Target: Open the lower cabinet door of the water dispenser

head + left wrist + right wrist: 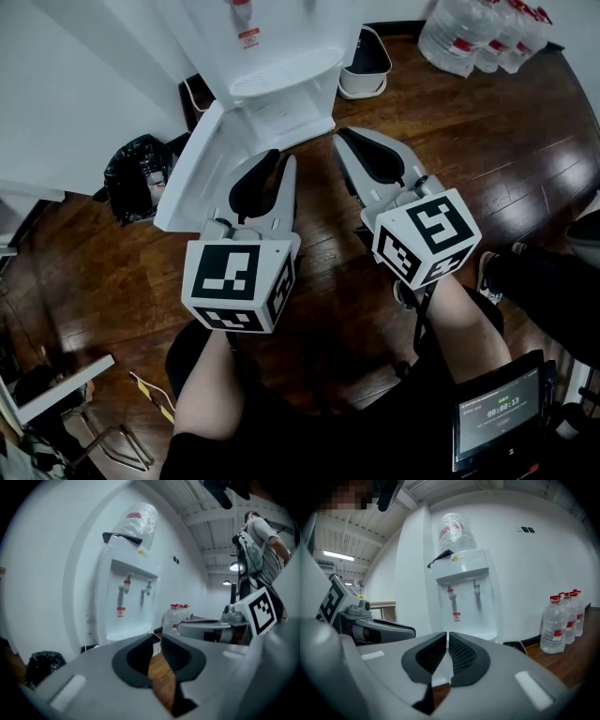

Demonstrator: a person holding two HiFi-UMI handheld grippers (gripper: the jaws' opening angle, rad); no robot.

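The white water dispenser (281,84) stands against the wall ahead, with a bottle on top (454,531). Its lower cabinet door (192,169) hangs swung open to the left, inner face showing. My left gripper (281,157) hovers just right of that door's free edge, apart from it. Its jaws stand a narrow gap apart, with only floor visible between them (157,639). My right gripper (345,139) is held beside it, in front of the dispenser's base. Its pads (459,653) are closed together on nothing. Both grippers point roughly level at the dispenser (126,597).
A black rubbish bag (139,173) sits left of the open door. A white bin (366,61) stands right of the dispenser, and several full water bottles (478,33) stand further right. A timer screen (497,412) is at lower right. A person (262,541) stands behind.
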